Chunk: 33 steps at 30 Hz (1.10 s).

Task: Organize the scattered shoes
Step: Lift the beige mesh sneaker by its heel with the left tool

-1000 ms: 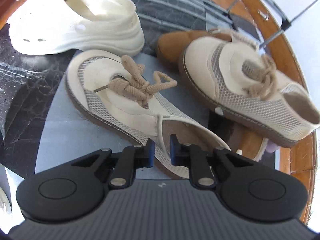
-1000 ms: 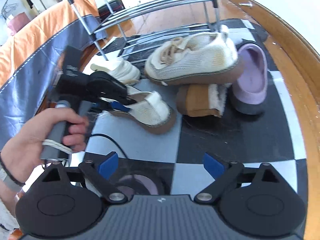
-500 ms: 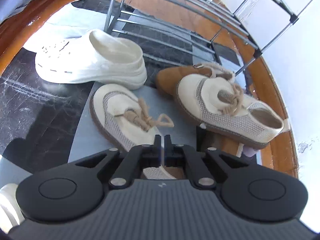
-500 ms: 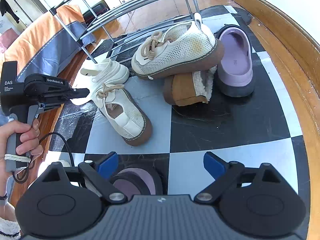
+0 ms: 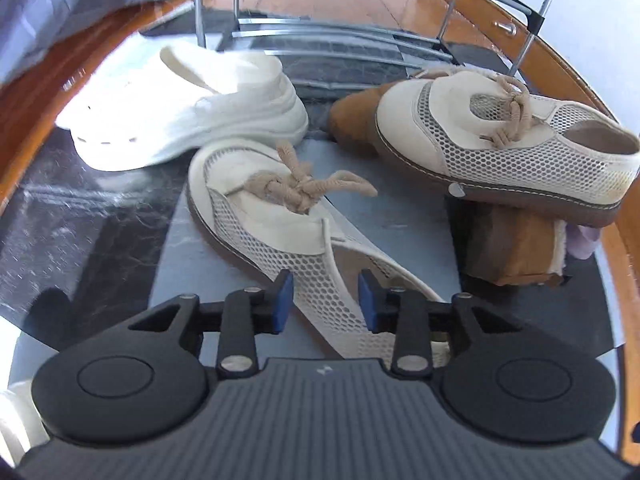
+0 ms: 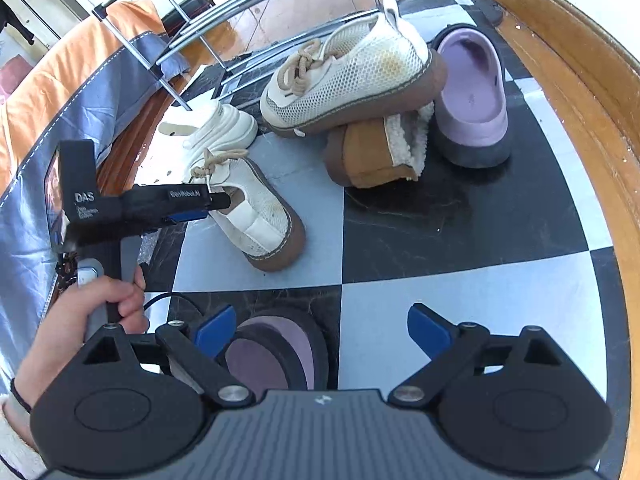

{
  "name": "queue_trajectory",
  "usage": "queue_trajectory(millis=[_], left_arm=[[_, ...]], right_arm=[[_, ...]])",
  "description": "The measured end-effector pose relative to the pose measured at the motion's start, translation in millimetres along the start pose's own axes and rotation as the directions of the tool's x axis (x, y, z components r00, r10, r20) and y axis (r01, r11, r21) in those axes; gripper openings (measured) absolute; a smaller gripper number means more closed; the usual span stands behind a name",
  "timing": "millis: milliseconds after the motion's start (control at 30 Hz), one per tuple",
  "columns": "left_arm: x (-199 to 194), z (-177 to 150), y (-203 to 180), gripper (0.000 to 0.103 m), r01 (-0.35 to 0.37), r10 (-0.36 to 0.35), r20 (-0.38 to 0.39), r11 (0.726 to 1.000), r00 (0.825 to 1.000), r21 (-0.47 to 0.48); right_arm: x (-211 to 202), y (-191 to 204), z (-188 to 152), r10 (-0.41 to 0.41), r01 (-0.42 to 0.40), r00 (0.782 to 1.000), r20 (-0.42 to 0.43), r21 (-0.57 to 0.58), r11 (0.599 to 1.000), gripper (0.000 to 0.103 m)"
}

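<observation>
A cream mesh lace-up shoe (image 5: 260, 216) lies on the checkered floor, heel toward me. My left gripper (image 5: 326, 300) is open, and its blue pads straddle the mesh side wall at the shoe's heel opening. The right wrist view shows this gripper (image 6: 220, 201) reaching in over the same shoe (image 6: 256, 208). The matching mesh shoe (image 5: 500, 148) rests tilted on a brown fleece-lined slipper (image 5: 516, 248). My right gripper (image 6: 322, 326) hangs open above a purple slipper (image 6: 276, 356), holding nothing.
A white clog (image 5: 192, 108) sits left of the mesh shoes, before a metal shoe rack (image 5: 340, 36). Another purple slipper (image 6: 472, 92) lies right of the brown one. A hand (image 6: 80, 320) grips the left handle. Orange-and-grey cloth (image 6: 60, 92) drapes at left; wooden edging (image 6: 580, 80) borders the right.
The left gripper, which was shut and drawn back from the shoe half a second ago, has opened and come down around the near shoe's side wall. The right gripper stays open.
</observation>
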<state>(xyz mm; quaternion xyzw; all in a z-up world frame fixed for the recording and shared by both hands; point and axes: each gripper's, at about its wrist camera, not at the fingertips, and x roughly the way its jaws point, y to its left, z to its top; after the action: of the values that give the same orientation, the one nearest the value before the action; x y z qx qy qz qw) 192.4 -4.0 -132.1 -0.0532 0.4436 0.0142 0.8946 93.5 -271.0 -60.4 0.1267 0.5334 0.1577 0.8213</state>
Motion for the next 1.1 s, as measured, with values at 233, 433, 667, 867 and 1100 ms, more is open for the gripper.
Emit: queue_trajectory(millis=[233, 433, 667, 867, 1100], left_arm=[[10, 9, -1, 0.071, -0.136, 0.135, 0.036, 0.990, 0.990, 0.027], [12, 6, -10, 0.082, -0.191, 0.188, 0.044, 0.976, 0.981, 0.103], [9, 0, -26, 0.072, -0.255, 0.245, 0.073, 0.943, 0.967, 0.213], [8, -4, -40, 0.057, -0.310, 0.293, 0.099, 0.903, 0.951, 0.299], [63, 17, -32, 0.073, -0.407, 0.419, 0.036, 0.854, 0.907, 0.323]], right_arm=[[7, -5, -3, 0.036, -0.035, 0.999, -0.010, 0.053, 0.998, 0.094], [0, -11, 4, 0.013, -0.013, 1.000, 0.007, 0.053, 0.999, 0.094], [9, -20, -2, 0.036, -0.032, 0.999, -0.031, 0.099, 0.995, 0.094], [19, -20, -4, 0.070, -0.065, 0.997, -0.032, 0.132, 0.989, 0.094], [14, -21, 1, 0.066, -0.064, 0.998, -0.008, 0.137, 0.989, 0.094]])
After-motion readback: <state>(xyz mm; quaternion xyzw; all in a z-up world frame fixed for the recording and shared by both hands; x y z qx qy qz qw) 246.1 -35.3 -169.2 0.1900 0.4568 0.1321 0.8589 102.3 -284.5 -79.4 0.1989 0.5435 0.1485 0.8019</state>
